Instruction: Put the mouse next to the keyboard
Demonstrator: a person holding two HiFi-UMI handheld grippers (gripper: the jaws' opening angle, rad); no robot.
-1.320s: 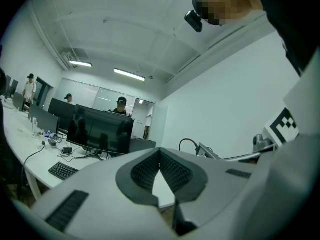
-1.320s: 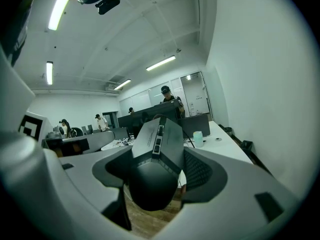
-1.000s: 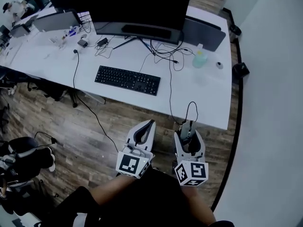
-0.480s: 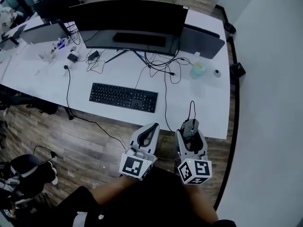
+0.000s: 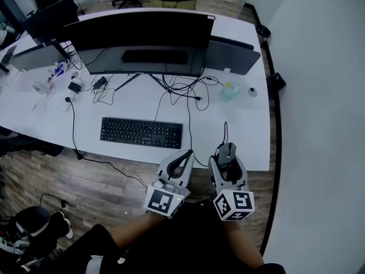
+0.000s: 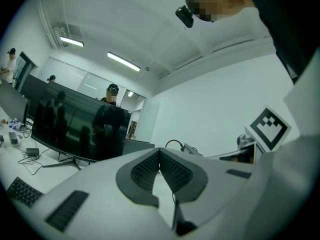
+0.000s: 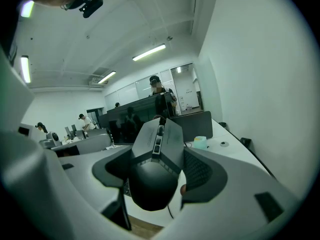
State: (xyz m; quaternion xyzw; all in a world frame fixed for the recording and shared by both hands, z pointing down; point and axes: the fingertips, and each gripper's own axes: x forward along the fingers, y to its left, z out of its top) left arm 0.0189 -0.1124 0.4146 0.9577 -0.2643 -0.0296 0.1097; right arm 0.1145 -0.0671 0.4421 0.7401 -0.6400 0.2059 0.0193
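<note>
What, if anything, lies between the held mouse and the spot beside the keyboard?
Only a thin black cable, running down the desk just right of the keyboard. The right gripper holds the mouse at the desk's near edge; nothing else intervenes.

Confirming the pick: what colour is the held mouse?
Mouse: black, grey top panels; clearest in right gripper view.

No legible text, brand or number anywhere, keyboard (image 5: 141, 133) key legends too small to read
</note>
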